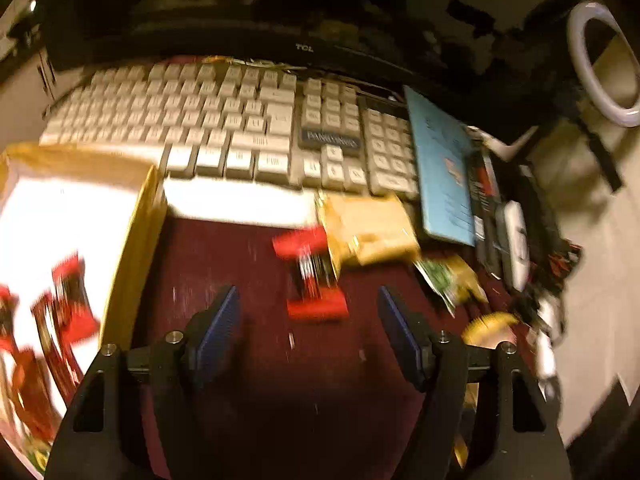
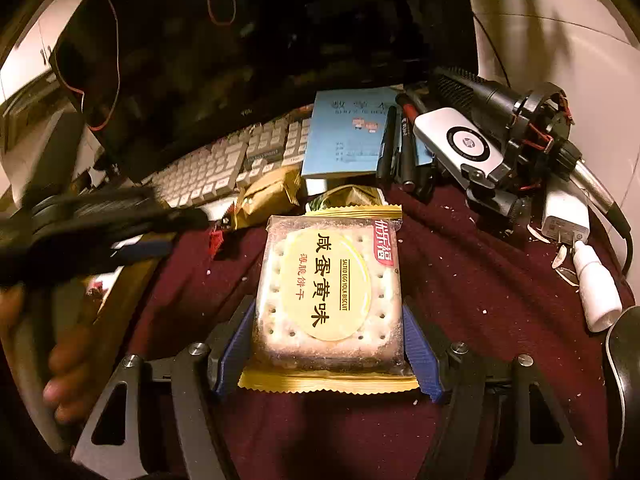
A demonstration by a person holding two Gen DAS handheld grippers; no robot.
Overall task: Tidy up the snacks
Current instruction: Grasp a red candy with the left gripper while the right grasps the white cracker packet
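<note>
My left gripper (image 1: 308,312) is open and empty above the dark red cloth (image 1: 240,264). A red snack packet (image 1: 312,272) lies just ahead of it, beside a gold snack packet (image 1: 372,228). A yellow box (image 1: 132,240) at the left holds several red packets (image 1: 68,304). My right gripper (image 2: 330,316) is shut on a salted egg yolk biscuit packet (image 2: 328,292) with gold edges. The left gripper (image 2: 132,236), blurred, shows at the left of the right wrist view.
A white keyboard (image 1: 224,120) and a dark monitor (image 1: 248,24) stand behind. A blue booklet (image 2: 348,136), pens (image 2: 396,148), a silver device (image 2: 460,144), a white bottle (image 2: 596,288) and more gold packets (image 2: 264,192) lie around. A ring light (image 1: 604,64) stands at the right.
</note>
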